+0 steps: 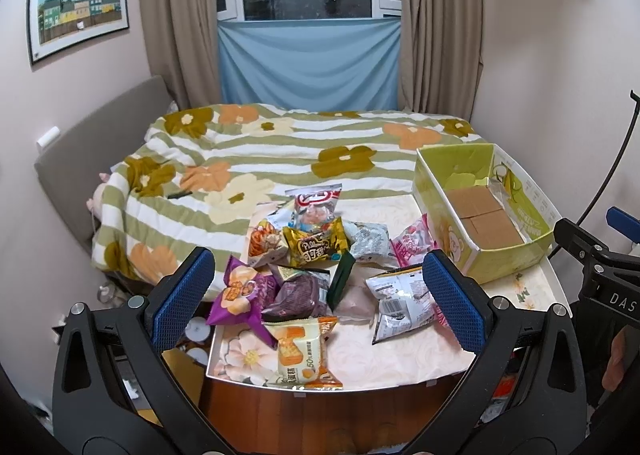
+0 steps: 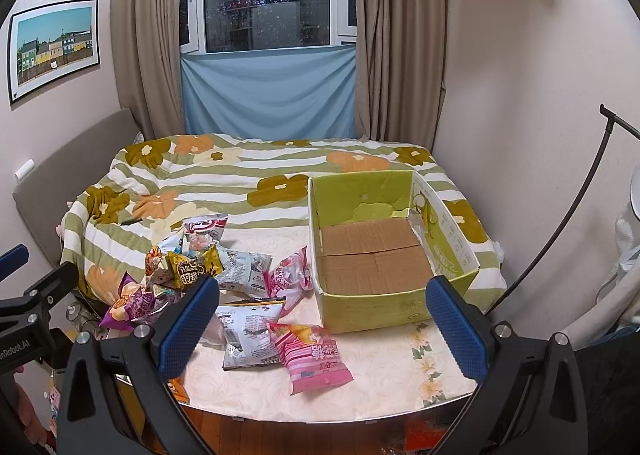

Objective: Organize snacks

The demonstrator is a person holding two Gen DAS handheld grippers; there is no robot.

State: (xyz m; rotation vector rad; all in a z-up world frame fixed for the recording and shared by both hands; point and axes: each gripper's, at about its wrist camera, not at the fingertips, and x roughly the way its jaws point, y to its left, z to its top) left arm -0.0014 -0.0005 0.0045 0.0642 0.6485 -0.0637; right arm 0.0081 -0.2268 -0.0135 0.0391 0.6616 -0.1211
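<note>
Left tool: my left tool [image 1: 318,297] hangs released over the near edge of the table [image 1: 376,365], jaws wide apart, grasping nothing.
Right tool: my right tool [image 2: 322,325] is likewise spread open and empty, facing the box.
Nearest snacks: an orange-and-white cracker packet [image 1: 302,355] lies at the table's near edge; in the right wrist view a pink packet [image 2: 316,359] lies closest, touching a silver foil packet [image 2: 250,335].
Pile: behind them a purple packet [image 1: 240,295], a gold Pillows packet [image 1: 314,247] and others overlap in a loose heap on the table's left side.
Handling: I judge these bags light, crinkly, slippery and air-puffed; a pinch on the crimped end seal should hold better than on the belly.
Box: a green cardboard box [image 2: 372,305] stands open on the table's right, just beside the pile; only its bare brown bottom flaps show.
Beyond: a flowered blanket [image 1: 280,151] covers the bed.
</note>
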